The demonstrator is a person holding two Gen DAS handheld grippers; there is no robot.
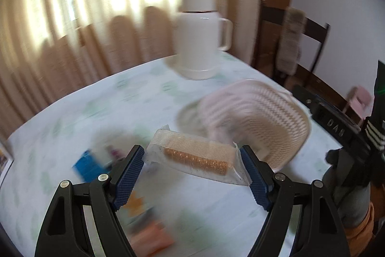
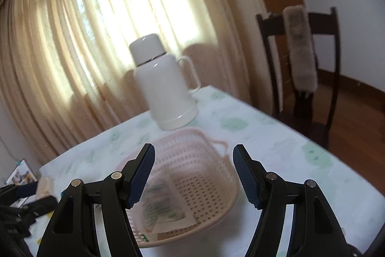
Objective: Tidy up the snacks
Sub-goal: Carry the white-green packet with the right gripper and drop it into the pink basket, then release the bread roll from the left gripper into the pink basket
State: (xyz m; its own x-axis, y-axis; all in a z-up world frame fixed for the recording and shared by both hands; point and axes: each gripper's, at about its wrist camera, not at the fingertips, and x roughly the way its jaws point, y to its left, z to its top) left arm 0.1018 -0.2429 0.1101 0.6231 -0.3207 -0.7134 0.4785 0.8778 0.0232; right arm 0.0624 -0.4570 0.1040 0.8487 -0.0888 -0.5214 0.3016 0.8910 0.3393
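Left gripper (image 1: 192, 160): pinching a clear-wrapped wafer snack (image 1: 196, 159) between both pads, lower centre of frame, left of the pink basket (image 1: 276, 117). Right gripper (image 2: 193, 175): fingers spreading apart, gripping nothing, hovering over the basket, a packet (image 2: 166, 208) lying inside it.

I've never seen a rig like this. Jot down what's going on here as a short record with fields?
setting: table with a pale leaf-print cloth, curtained window behind
left gripper: closed on a clear-wrapped snack bar, held above the table
right gripper: open, nothing between its pads, above the basket
basket: pink, perforated, one flat packet inside
also on table: white flask; blurred blue and orange packets under the left gripper
beside table: dark wooden chair
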